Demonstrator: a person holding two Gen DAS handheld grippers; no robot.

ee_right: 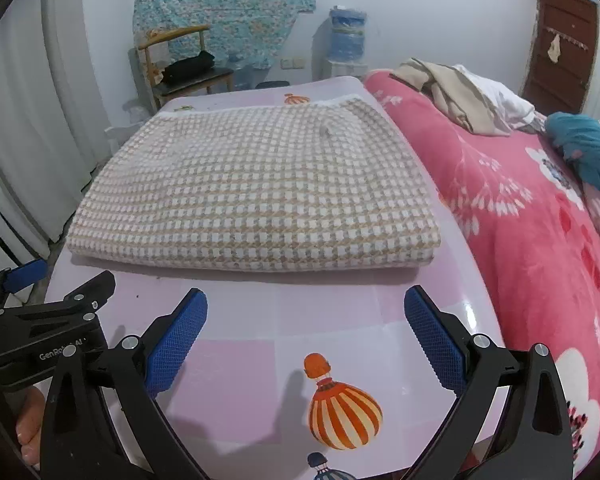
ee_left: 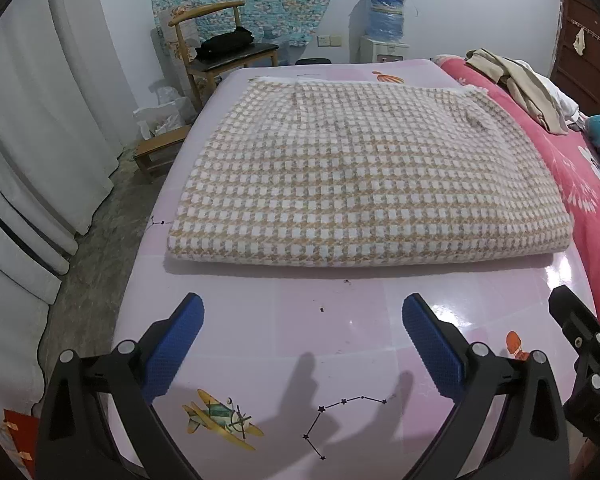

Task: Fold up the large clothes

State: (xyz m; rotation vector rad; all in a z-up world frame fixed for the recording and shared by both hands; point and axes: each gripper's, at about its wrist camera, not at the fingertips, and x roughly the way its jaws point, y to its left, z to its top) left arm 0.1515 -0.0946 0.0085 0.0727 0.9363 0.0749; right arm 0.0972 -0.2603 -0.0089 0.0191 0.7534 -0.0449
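A large beige-and-white checked garment (ee_left: 360, 176) (ee_right: 252, 196) lies folded into a thick rectangle on the pink printed table cover (ee_left: 332, 340) (ee_right: 252, 360). My left gripper (ee_left: 302, 312) hovers open over the cover, a little short of the garment's near folded edge, with nothing between its blue pads (ee_left: 172, 352). My right gripper (ee_right: 306, 308) is likewise open and empty, just in front of the same edge. Each gripper shows at the side of the other's view: the right gripper (ee_left: 588, 344) on the right, the left gripper (ee_right: 40, 320) on the left.
A pink flowered blanket (ee_left: 580, 184) (ee_right: 520, 220) lies right of the cover, with beige and white clothes (ee_right: 460, 92) and a teal cloth (ee_right: 588, 148) heaped on it. A wooden chair (ee_left: 220, 52), a low stool (ee_left: 160, 152), white curtains (ee_left: 28, 140) and a water dispenser (ee_left: 384, 24) stand behind and left.
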